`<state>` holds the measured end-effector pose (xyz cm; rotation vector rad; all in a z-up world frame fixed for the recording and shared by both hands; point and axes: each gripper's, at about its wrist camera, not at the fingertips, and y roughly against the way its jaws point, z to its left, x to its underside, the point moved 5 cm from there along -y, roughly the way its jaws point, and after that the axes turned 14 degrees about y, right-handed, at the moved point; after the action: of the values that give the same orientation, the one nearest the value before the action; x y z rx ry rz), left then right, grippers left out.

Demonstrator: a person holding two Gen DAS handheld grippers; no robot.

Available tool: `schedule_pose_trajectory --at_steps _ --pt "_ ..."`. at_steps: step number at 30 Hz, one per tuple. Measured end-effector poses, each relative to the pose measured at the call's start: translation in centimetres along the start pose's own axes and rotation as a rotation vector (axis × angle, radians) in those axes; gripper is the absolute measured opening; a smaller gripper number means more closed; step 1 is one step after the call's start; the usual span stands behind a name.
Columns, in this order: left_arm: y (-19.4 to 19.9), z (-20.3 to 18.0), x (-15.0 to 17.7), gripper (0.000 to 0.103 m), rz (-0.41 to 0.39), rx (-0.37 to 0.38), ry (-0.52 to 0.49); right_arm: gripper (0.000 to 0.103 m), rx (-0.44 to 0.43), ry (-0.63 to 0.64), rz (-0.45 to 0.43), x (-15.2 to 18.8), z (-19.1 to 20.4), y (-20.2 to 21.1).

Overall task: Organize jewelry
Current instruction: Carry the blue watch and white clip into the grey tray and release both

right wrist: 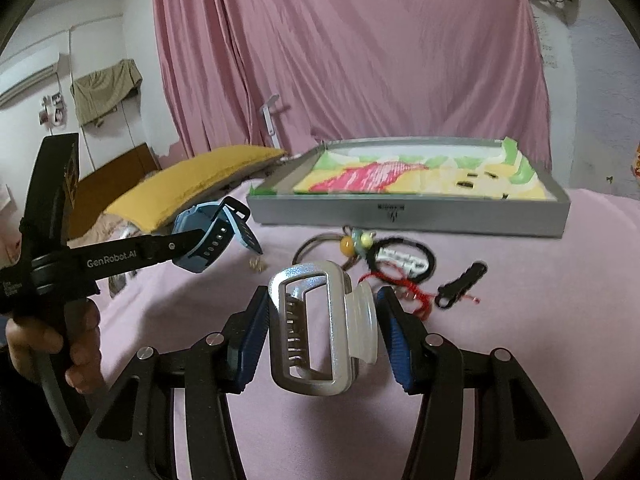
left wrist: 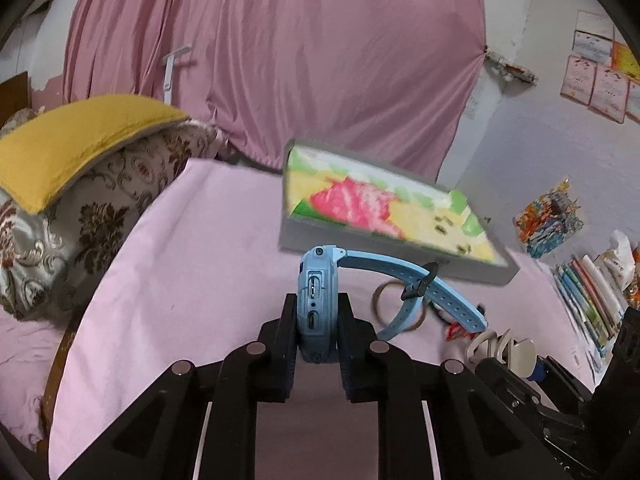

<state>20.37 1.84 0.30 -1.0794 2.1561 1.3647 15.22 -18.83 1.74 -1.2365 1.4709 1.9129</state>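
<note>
Left gripper (left wrist: 316,320) clamped on the body of the blue watch (left wrist: 316,304), case edge-on between the pads, strap trailing toward 3 o'clock over the pink sheet (left wrist: 180,260). Light, rigid case, floppy rubbery strap; best held by the case, as now.

Right gripper (right wrist: 320,328) partly open around the silver hair claw (right wrist: 316,328): left pad touching, right pad seemingly just clear, so grip uncertain. Hard, smooth plastic, light, probably slippery and sprung; best pinched across the flat frame, not the teeth.

Grey tray (right wrist: 408,216) at 12 o'clock, small dark pieces already inside. Hair ties, beaded charm (right wrist: 356,242) and black clip (right wrist: 460,286) loose in front of it, between 12 and 2 o'clock.
</note>
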Motion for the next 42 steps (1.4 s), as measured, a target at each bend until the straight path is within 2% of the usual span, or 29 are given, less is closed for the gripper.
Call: schedule_pose_trajectory --at_steps 7,13,19,22,25,28,33,36,42 --pt "-0.2 -2.9 -3.4 0.016 -0.127 0.007 -0.039 0.048 0.043 0.013 -0.113 -3.7 -2.2 1.4" --pt "-0.7 -5.8 -8.4 0.016 -0.290 0.027 -0.088 0.048 0.118 0.076 -0.224 -9.4 -4.6 1.7" --pt "-2.9 -8.2 -12.5 0.017 -0.383 0.023 -0.116 0.048 0.152 0.088 -0.305 -15.3 -7.0 -0.5" --pt "-4.9 -8.6 -13.3 0.017 -0.394 0.008 -0.122 0.048 0.157 0.084 -0.318 -17.3 -7.8 -2.5" --pt "-6.9 -8.7 -13.8 0.017 -0.372 -0.014 -0.127 0.048 0.144 0.068 -0.286 -18.5 -8.8 -6.2" --pt "-9.2 -8.2 -14.0 0.017 -0.303 -0.030 -0.113 0.048 0.151 0.052 -0.225 -18.9 -10.0 -9.7" --pt "-13.6 -6.9 -13.8 0.017 -0.090 -0.111 -0.067 0.048 0.132 -0.010 -0.031 -18.1 -12.2 -15.5" --pt "-15.8 -6.2 -13.1 0.017 0.037 -0.155 -0.055 0.048 0.077 -0.048 0.096 -17.0 -13.0 -18.4" --pt "-18.3 -5.6 -10.9 0.017 0.182 -0.209 -0.102 0.048 0.040 -0.037 0.276 -14.7 -13.3 -21.2"
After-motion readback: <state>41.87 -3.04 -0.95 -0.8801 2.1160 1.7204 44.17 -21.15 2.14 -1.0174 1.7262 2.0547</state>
